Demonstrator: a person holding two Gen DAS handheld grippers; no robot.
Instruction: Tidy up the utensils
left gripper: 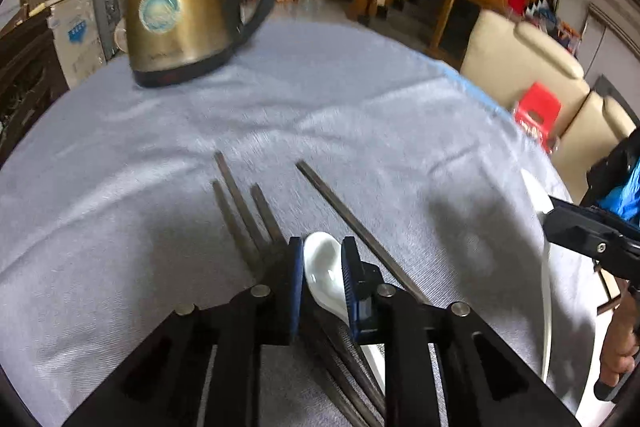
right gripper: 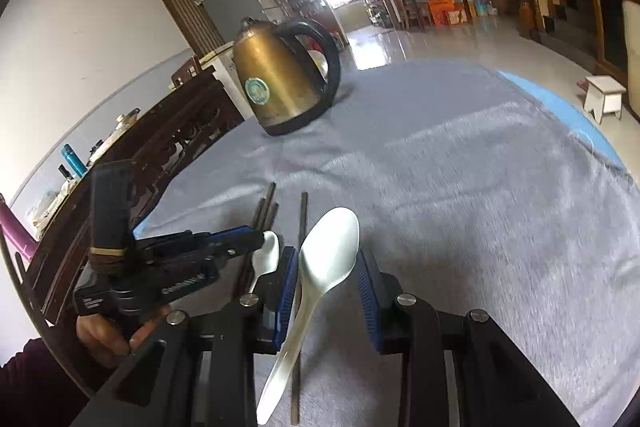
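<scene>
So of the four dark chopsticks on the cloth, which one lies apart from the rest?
The lone chopstick right of the white ceramic spoon in the left wrist view; the other three chopsticks lie bunched together on the spoon's left.

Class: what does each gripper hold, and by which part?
Right gripper: large spoon, by its bowl. Left gripper: pads flank the small spoon at its bowl; grip uncertain.

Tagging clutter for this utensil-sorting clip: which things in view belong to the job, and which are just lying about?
Part of the job:
- small white spoon between the left gripper fingers
- larger white spoon between the right gripper fingers
- dark chopsticks on the grey cloth
- white plate at the table edge

Just lying about:
- brass-coloured kettle
- red stool
- white stool
</scene>
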